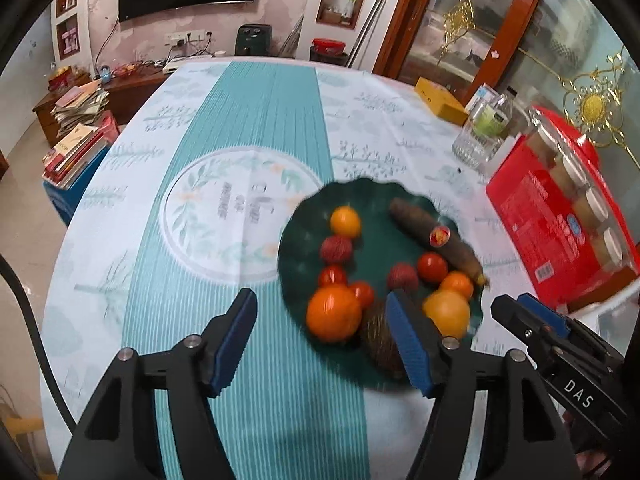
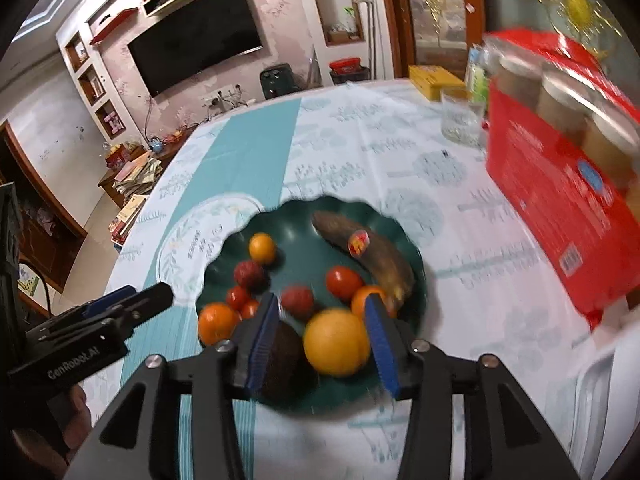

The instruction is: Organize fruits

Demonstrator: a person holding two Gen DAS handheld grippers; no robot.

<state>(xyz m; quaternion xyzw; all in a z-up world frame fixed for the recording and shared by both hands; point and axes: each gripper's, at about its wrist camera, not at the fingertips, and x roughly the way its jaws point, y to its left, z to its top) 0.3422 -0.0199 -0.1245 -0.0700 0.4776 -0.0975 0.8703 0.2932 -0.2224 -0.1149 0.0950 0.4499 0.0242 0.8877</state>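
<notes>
**Both grippers over fruit plate, nothing picked**

Left gripper [image 1: 324, 334] has its jaws apart and empty, above the tablecloth [image 1: 248, 120] just beside the green plate [image 1: 384, 236]. Right gripper [image 2: 322, 340] is also parted, framing the large yellow-orange fruit [image 2: 336, 342] at the near rim; pads seem clear of it, but blur makes contact hard to confirm. Dark banana [image 2: 368, 252] lies at the far side, small red fruits between. To do it well: centre the pads on the fruit's widest part, close gently, lift straight, and avoid nudging the dark round fruit [image 2: 286, 354] beside it.

Dark green scalloped plate [image 2: 416, 280], lower centre of frame: browned stickered banana [image 2: 372, 256], oranges, tomatoes, lychees, brown avocado [image 2: 282, 356].
</notes>
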